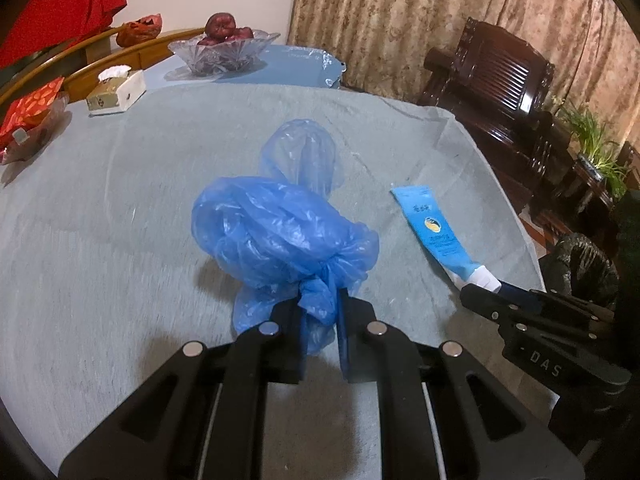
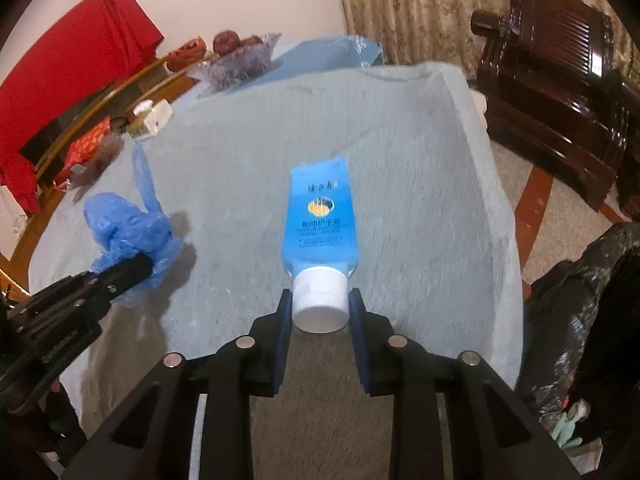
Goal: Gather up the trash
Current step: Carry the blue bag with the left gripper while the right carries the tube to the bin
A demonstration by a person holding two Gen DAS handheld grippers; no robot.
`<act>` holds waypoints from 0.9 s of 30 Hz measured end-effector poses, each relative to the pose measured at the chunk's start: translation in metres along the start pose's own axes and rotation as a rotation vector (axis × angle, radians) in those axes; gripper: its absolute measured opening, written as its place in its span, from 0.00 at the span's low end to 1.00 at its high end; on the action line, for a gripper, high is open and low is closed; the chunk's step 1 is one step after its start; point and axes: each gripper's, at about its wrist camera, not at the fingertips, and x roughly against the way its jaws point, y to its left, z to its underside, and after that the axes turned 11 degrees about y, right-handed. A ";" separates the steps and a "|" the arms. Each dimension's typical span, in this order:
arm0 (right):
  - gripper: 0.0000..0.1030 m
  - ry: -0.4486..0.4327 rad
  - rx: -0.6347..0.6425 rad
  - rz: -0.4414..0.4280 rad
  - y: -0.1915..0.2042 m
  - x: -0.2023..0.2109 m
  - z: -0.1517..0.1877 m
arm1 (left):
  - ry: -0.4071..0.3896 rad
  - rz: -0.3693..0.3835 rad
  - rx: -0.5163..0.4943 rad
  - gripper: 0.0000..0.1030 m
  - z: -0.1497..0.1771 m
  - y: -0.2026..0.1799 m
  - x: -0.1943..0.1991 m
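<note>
Now left claw [image 1: 320, 304] grips blue bag [image 1: 280, 232]; right claw [image 2: 320, 304] grips tube [image 2: 320, 216].

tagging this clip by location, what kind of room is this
Most likely a home living or dining room: a cloth-covered table bearing a glass fruit bowl and a tissue box, a carved dark wooden armchair, and patterned curtains behind.

Crumpled blue plastic bag [image 1: 276, 232], knotted at the neck, knot pinched in left tool [image 1: 320, 308]. Flat blue squeeze tube with white cap [image 2: 320, 220] lies on grey-cloth surface [image 1: 120, 200], cap between right tool [image 2: 320, 304] fingers (contact unclear).
</note>
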 end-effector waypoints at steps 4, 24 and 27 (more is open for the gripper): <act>0.39 -0.004 -0.016 -0.005 -0.002 -0.001 -0.002 | 0.006 -0.007 0.005 0.10 0.001 0.004 -0.003; 0.28 -0.042 0.030 0.024 0.009 0.023 -0.001 | -0.022 0.002 -0.003 0.10 0.003 -0.001 0.010; 0.28 -0.063 0.026 0.016 0.007 0.037 -0.001 | -0.040 0.004 -0.017 0.10 0.003 -0.008 0.019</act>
